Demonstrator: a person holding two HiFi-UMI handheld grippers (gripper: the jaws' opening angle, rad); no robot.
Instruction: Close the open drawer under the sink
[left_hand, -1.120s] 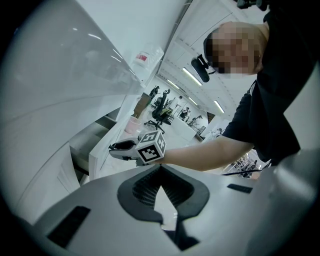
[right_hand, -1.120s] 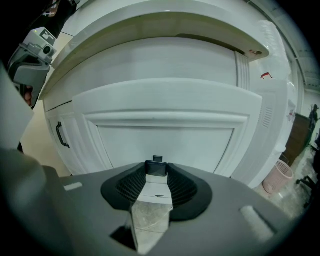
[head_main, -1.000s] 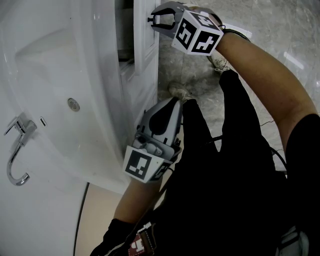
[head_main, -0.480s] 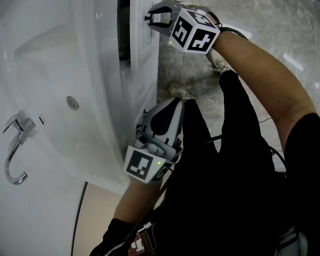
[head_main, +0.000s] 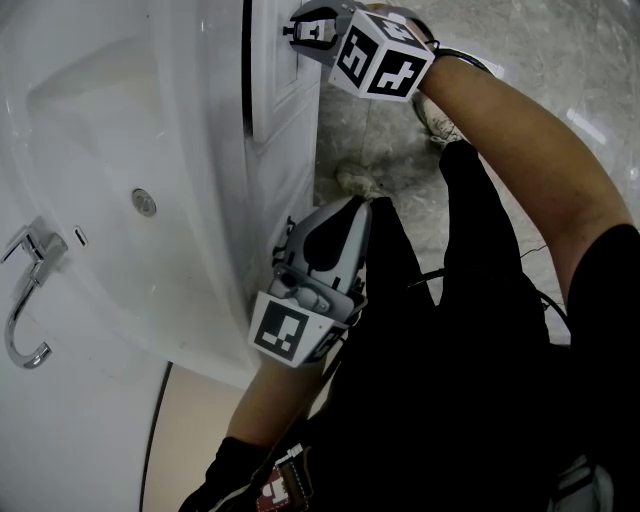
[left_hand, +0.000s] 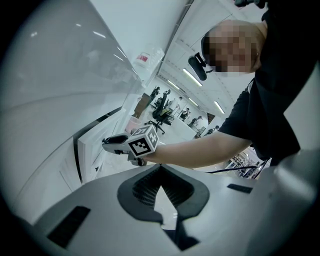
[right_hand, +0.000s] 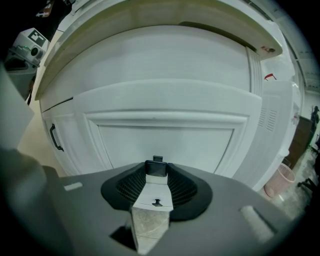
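Observation:
The white drawer front (head_main: 285, 85) sits under the sink basin (head_main: 100, 150), with only a thin dark slit left at its edge. My right gripper (head_main: 300, 25) is at the drawer face near the top of the head view, shut on the drawer's small dark handle (right_hand: 156, 168). In the right gripper view the panelled drawer front (right_hand: 165, 140) fills the space straight ahead. My left gripper (head_main: 345, 215) hangs low beside the cabinet, away from the drawer. Its jaws (left_hand: 161, 182) are shut and hold nothing.
A chrome faucet (head_main: 25, 290) stands at the basin's left. A cabinet door with a dark bar handle (right_hand: 55, 137) is beside the drawer. Marble floor (head_main: 380, 130) and the person's shoes (head_main: 350, 180) lie below. A pink bin (right_hand: 282, 180) stands to the right.
My right gripper has moved toward the cabinet with the drawer front, and the dark gap beside the drawer has shrunk to a slit. The left gripper has stayed put.

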